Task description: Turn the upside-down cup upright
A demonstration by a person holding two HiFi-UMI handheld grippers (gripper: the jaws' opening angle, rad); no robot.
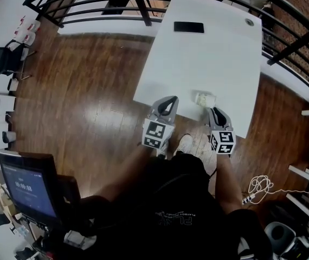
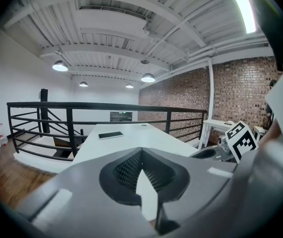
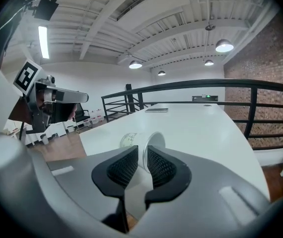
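Observation:
A white paper cup (image 1: 205,98) lies on its side near the front edge of the white table (image 1: 208,42). In the right gripper view the cup (image 3: 131,140) has its open rim turned toward me, and that rim's wall runs down into the gap between the jaws. My right gripper (image 1: 213,110) (image 3: 142,155) sits right at the cup with its jaws apart, and the pads do not visibly press on it. To the left, my left gripper (image 1: 171,99) (image 2: 141,155) hovers over the table's front edge, shut, with nothing in it.
A black phone (image 1: 188,27) lies at the table's far end. A black railing (image 1: 116,7) runs behind and beside the table. On the wooden floor a white cable (image 1: 258,187) lies at the right, and a screen (image 1: 27,191) stands at the lower left.

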